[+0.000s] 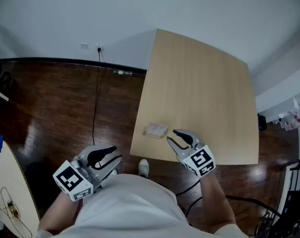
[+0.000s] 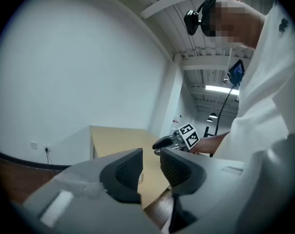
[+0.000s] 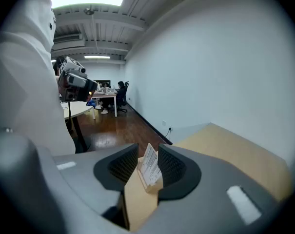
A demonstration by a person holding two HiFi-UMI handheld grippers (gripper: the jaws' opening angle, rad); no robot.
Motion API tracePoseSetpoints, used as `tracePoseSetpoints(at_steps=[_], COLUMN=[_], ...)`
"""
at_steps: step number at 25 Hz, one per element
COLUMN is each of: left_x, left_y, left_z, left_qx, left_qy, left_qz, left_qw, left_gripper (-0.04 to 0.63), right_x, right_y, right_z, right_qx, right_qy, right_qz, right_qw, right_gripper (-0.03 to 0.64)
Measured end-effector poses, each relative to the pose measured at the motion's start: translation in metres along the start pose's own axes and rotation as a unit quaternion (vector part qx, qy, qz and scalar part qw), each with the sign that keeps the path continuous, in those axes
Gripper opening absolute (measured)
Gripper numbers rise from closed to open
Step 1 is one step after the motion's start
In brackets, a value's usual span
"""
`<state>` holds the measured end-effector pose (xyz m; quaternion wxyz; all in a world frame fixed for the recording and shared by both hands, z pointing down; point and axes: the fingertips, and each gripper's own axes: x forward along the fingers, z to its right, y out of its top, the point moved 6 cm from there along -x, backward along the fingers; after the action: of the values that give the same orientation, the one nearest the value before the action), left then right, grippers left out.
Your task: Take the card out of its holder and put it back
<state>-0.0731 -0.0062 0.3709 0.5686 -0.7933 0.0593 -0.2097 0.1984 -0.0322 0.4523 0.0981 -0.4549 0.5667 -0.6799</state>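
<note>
Card holder [image 1: 155, 130] near edge of pale table [image 1: 204, 83], dark wood floor [image 1: 55, 103] around.

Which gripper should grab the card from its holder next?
Right. The right gripper is open over the table, aimed at the card in its holder just ahead. The left gripper hangs beyond the table's edge, farther away.

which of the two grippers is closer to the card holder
The right gripper: its open jaws sit at the near edge of the table, aimed at the card holder just ahead. The left gripper hangs off the table, over the floor.
</note>
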Motion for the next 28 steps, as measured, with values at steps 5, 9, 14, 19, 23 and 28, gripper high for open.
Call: tracePoseSetpoints(at_steps=[5,9,14,19,23,28], left_x=[0.016,0.019,0.022,0.026,0.027,0.027], left_y=[0.007,0.006,0.006,0.004,0.005,0.005], left_z=[-0.007,-0.008,-0.013,-0.017,-0.022,-0.026], left_qx=[-0.009,-0.025,-0.034,-0.042,-0.035,-0.031], left_qy=[0.027,0.055,0.083,0.092,0.094,0.09], left_qz=[0.001,0.001,-0.007,-0.017,-0.021,-0.024], left_qw=[0.9996,0.9982,0.9959,0.9947,0.9947,0.9951], left_gripper=[0.118,0.118,0.118,0.118,0.118,0.118], right_x=[0.036,0.062,0.082,0.089,0.091,0.089], right_y=[-0.021,-0.04,-0.055,-0.058,-0.059,-0.056], right_z=[0.035,0.044,0.041,0.035,0.036,0.038], right_qx=[-0.017,-0.016,-0.01,-0.006,-0.001,0.007], right_qy=[0.047,0.101,0.154,0.181,0.188,0.186], right_qz=[-0.025,-0.044,-0.058,-0.052,-0.046,-0.038], right_qw=[0.998,0.994,0.986,0.982,0.981,0.982], right_gripper=[0.138,0.138,0.135,0.052,0.031,0.021])
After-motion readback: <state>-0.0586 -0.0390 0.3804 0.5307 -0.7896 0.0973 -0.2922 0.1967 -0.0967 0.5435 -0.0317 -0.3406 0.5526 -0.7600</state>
